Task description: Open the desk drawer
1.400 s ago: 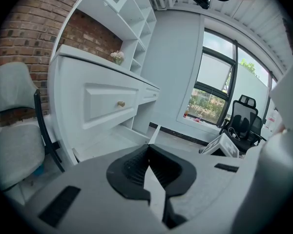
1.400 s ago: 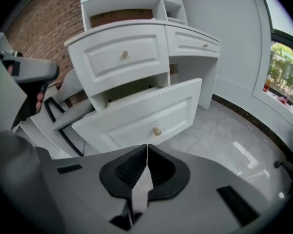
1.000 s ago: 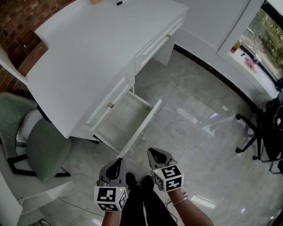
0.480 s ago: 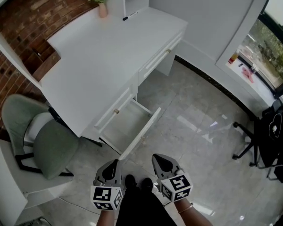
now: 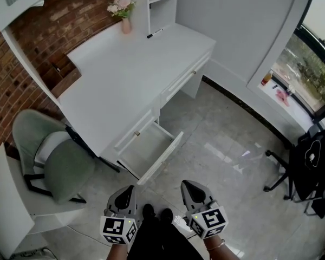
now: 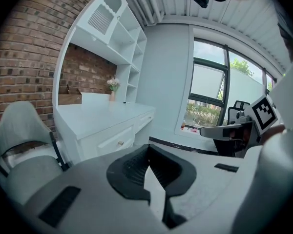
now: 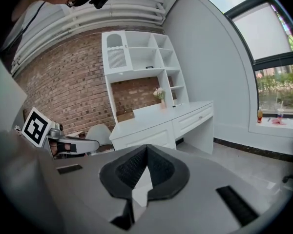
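White drawer (image 5: 145, 148) open, well beyond left tool (image 5: 129, 189), right tool (image 5: 186, 186), both pressed together

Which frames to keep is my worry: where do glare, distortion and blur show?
Head view: sharp, with daylight glare streaking the glossy grey tiled floor. Left gripper view: fisheye curves the white wall shelf unit, and the near left claw looks soft. Right gripper view: dark vignetted corners, bowed large glass window.

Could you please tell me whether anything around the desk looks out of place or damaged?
Only the nearer drawer of the desk stands pulled out, apparently empty. A black marker lies loose on the desktop. Nothing looks spilled or broken.
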The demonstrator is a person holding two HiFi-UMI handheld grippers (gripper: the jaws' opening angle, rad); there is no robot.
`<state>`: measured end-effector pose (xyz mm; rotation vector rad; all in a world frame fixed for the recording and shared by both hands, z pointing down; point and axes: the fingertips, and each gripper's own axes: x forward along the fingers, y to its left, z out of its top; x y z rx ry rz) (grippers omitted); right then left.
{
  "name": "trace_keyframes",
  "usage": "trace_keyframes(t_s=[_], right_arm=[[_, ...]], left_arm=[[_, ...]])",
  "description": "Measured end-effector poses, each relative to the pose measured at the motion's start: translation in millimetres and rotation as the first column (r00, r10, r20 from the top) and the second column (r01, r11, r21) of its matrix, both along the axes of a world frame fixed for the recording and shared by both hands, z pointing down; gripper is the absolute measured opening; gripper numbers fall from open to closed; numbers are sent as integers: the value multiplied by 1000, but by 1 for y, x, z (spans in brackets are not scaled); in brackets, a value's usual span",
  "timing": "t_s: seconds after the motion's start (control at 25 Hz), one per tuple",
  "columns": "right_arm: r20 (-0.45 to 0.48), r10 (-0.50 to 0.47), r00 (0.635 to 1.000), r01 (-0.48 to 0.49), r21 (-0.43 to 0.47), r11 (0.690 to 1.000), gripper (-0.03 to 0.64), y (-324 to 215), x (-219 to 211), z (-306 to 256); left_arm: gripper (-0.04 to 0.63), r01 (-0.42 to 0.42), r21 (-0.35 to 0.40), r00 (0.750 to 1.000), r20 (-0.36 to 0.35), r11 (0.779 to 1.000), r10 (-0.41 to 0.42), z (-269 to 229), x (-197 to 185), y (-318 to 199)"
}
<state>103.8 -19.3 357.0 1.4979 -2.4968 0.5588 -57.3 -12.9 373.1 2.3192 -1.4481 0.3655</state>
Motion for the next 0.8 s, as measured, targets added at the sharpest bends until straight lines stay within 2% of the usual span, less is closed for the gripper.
trace_keyframes(t_s=[0.8], right_arm=[[23, 16, 1000, -18, 130, 991, 5, 8, 32, -79]], left_arm=[[9, 0, 109, 1000, 28, 994, -3, -77, 18, 11]])
